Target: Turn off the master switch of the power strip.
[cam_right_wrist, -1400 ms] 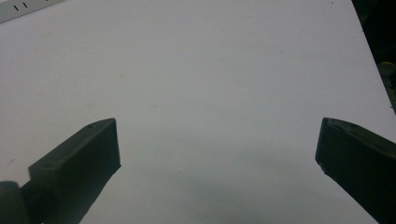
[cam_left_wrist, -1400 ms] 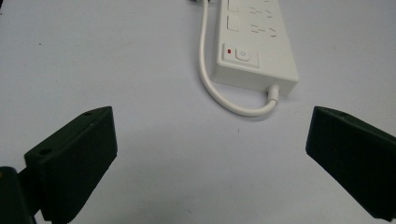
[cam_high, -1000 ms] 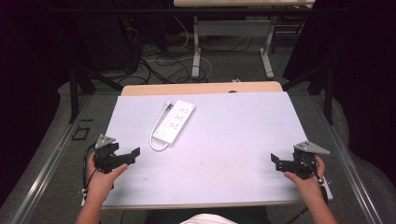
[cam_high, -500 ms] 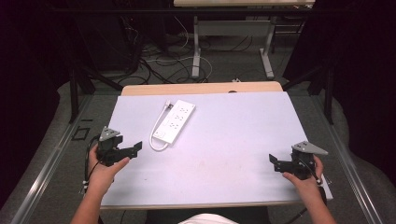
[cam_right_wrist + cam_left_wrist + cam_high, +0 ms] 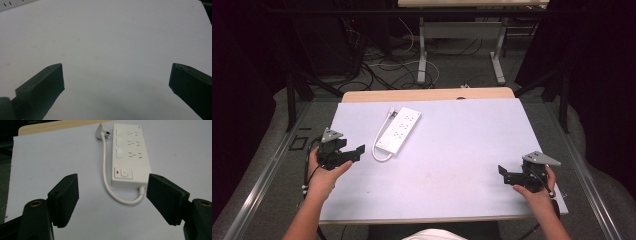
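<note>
power strip (image 5: 130, 155) lies flat on the tabletop (image 5: 452, 165), just ahead of the left gripper (image 5: 112, 200) and not touched by it. left gripper jaws stand wide apart w/ nothing between them; in the left gripper view the strip's switch end w/ red light sits in the gap beyond the jaws. white cord (image 5: 110, 187) loops out from that near end, runs up along the strip's side & ends in the plug (image 5: 102, 128) by the far end. in the high view the left gripper (image 5: 343, 153) is over the tabletop's left edge, held by the left hand (image 5: 324, 175), aimed toward the strip (image 5: 399, 130), which lies at a slant in the far-left part of the top.

right gripper (image 5: 116, 80) also spread wide, empty, over bare white surface; in the high view it (image 5: 512, 176) sits near the front-right corner, in the right hand (image 5: 537, 192), well apart from the strip. floor beyond the tabletop has cables (image 5: 382, 65) & table legs (image 5: 422, 50).
</note>
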### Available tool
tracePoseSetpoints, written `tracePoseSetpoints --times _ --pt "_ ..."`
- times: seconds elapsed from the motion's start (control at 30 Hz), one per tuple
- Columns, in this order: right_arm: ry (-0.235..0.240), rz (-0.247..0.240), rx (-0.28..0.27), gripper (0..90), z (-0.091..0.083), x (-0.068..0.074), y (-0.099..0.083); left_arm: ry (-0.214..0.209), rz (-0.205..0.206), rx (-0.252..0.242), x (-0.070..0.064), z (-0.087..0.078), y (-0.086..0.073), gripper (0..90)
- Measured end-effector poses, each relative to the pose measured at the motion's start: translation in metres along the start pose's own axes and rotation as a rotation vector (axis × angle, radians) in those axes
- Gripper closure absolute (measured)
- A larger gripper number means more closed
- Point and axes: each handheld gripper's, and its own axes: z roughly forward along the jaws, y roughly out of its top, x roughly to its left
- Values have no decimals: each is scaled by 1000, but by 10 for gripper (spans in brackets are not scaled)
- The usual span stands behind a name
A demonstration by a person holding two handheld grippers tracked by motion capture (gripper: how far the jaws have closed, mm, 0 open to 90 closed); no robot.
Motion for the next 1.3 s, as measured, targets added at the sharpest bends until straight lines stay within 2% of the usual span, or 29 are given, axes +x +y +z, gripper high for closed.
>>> tracePoseSetpoints --times 0.17,0.2,0.27,0.3,0.33,0.5,0.57,0.63,0.9,1.03,1.07,1.1,1.3 --pt "-5 -2 2 0 1 0 -1 -6 5 3 3 0 4 292" --pt "-4 -4 4 0 1 0 -1 -3 -4 2 3 0 5 294" --pt "-1 -2 8 0 1 0 -1 0 9 14 5 0 7 298" --pt "0 -2 8 0 1 0 -1 7 -2 -1 5 2 7 298" --pt "-4 4 0 0 2 1 -1 8 7 17 6 1 9 298" --pt "-5 10 6 0 1 0 -2 17 11 13 8 2 15 297" --pt "-4 9 2 0 2 0 -2 14 7 21 9 2 18 296" --pt "-3 9 11 0 2 1 -2 22 22 24 10 2 22 296" --pt "-3 10 10 0 3 1 -2 39 14 26 8 5 38 297" --pt "-4 9 10 0 3 0 -2 44 16 45 9 8 47 297" --pt "-5 10 10 0 3 0 -3 46 7 38 8 10 48 297" --pt "-4 10 12 0 3 0 -3 48 14 45 9 10 50 297" --pt "2 9 22 0 3 0 -3 18 -42 30 8 17 62 338"
